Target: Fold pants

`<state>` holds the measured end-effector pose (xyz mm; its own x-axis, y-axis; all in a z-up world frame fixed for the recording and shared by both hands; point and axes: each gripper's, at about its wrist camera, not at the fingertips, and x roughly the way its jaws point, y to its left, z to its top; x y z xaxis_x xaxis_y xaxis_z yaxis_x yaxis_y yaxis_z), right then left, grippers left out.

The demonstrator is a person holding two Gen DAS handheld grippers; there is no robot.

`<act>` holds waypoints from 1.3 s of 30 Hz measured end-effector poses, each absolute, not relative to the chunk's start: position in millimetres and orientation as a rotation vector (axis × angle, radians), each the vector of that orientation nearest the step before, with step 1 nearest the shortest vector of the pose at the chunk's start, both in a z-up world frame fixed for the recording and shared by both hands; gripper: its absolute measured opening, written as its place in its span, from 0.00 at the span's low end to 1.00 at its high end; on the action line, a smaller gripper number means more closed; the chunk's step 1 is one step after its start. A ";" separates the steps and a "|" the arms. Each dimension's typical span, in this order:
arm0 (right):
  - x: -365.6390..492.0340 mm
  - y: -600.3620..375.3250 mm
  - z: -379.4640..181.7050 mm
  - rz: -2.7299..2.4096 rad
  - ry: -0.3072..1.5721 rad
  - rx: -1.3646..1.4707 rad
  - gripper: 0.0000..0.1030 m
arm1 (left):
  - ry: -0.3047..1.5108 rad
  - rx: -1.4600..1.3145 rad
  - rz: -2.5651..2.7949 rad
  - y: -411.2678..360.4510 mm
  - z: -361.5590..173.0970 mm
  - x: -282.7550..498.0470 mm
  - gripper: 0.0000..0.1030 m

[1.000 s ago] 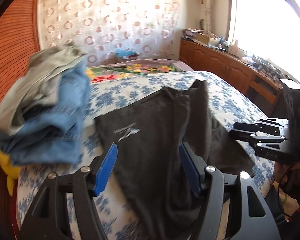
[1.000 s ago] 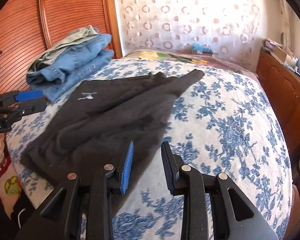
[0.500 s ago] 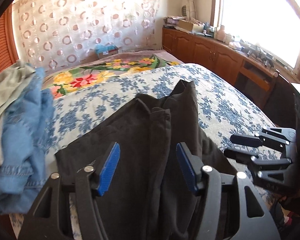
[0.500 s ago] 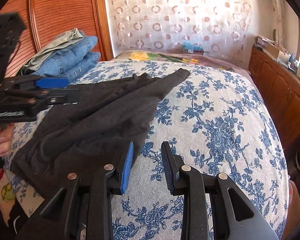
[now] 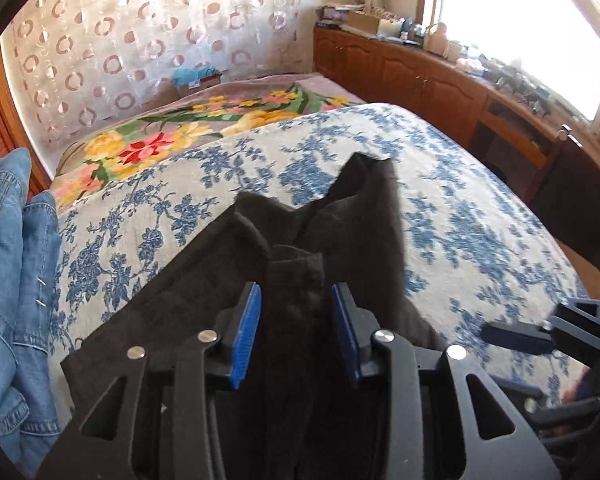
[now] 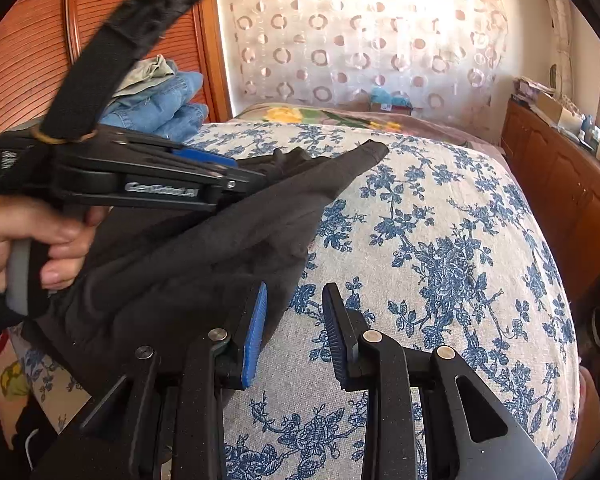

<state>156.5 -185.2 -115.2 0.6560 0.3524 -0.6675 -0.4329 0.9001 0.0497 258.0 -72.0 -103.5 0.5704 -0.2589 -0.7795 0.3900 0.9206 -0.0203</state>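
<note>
Black pants lie crumpled on the blue-flowered bedspread, legs pointing away; they also show in the right wrist view. My left gripper is open and low over the pants, with a raised fold between its blue pads; nothing is gripped. It also shows from the side in the right wrist view, over the pants. My right gripper is open and empty at the pants' right edge, its left pad over the cloth. Its fingertips show at the right of the left wrist view.
A stack of folded jeans lies at the left by the wooden headboard. A floral blanket lies beyond the bedspread. Wooden cabinets with clutter run along the right wall under the window.
My left gripper has moved forward and to the right over the pants, and its jaws have narrowed a little. My right gripper has hardly moved.
</note>
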 end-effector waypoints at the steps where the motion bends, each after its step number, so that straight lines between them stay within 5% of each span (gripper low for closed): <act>1: 156.4 -185.3 -115.2 0.447 0.730 -0.117 0.27 | 0.891 0.159 -0.376 -71.4 -105.0 260.3 0.32; 5: 156.5 -184.9 -115.3 0.447 0.725 -0.119 0.27 | 0.906 0.149 -0.411 -71.1 -109.8 263.2 0.09; 10: 154.8 -184.3 -115.5 0.449 0.723 -0.120 0.27 | 0.876 0.133 -0.410 -59.3 -100.8 257.2 0.03; 24: 152.4 -184.2 -116.3 0.448 0.724 -0.119 0.27 | 0.740 0.041 -0.282 44.9 -39.9 230.3 0.00; 39: 153.7 -180.7 -117.0 0.447 0.736 -0.125 0.27 | 0.795 0.032 -0.170 86.5 -66.6 229.2 0.03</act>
